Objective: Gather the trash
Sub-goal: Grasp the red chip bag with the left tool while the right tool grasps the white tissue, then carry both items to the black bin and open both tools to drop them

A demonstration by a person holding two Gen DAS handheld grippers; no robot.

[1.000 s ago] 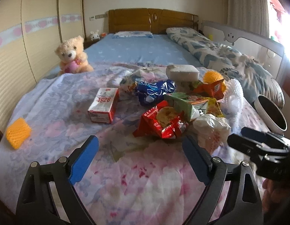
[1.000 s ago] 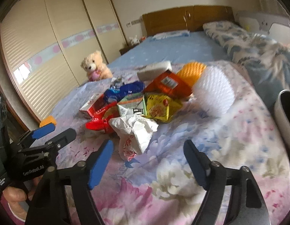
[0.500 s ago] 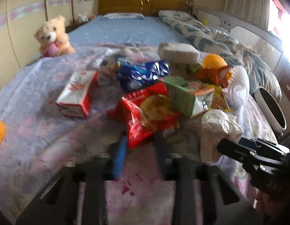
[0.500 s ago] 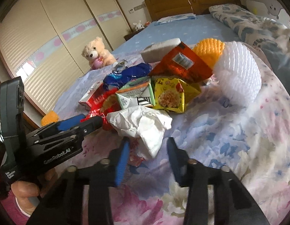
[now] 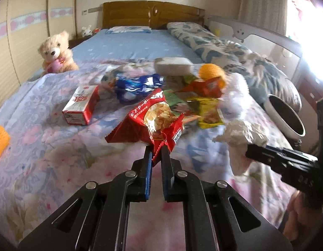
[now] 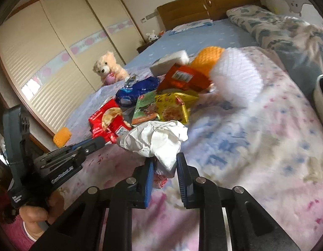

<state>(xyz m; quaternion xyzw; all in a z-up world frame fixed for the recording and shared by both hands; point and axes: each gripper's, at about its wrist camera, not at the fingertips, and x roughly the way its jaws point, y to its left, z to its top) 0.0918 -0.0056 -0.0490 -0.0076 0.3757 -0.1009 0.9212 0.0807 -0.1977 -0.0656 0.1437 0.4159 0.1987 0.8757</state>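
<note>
Trash lies heaped on the flowered bedspread (image 5: pixel 56 159). My left gripper (image 5: pixel 156 152) is shut on the bottom corner of a red snack bag (image 5: pixel 148 121), which stands up from the bed. In the right wrist view the same gripper (image 6: pixel 98 141) comes in from the left, at the red bag (image 6: pixel 108 121). The jaws of my right gripper (image 6: pixel 164 163) are closing, and their blue pads pinch the lower end of a crumpled white paper bag (image 6: pixel 159 138). That paper bag (image 5: pixel 243 131) and the right gripper (image 5: pixel 257 152) also show at the right of the left wrist view.
Behind lie a red-and-white box (image 5: pixel 81 106), a blue wrapper (image 5: pixel 138 86), a green packet (image 6: pixel 145 107), a yellow packet (image 5: pixel 209 113), an orange packet (image 6: pixel 182 77), an orange foam net (image 5: pixel 211 72) and a white foam net (image 6: pixel 236 77). A white bin (image 5: pixel 284 117) stands at the right, a teddy bear (image 5: pixel 55 54) far left.
Both grippers went from wide open to closed, moving in on the pile. The left took hold of the red bag's corner and raised it; the right closed on the white paper bag.
</note>
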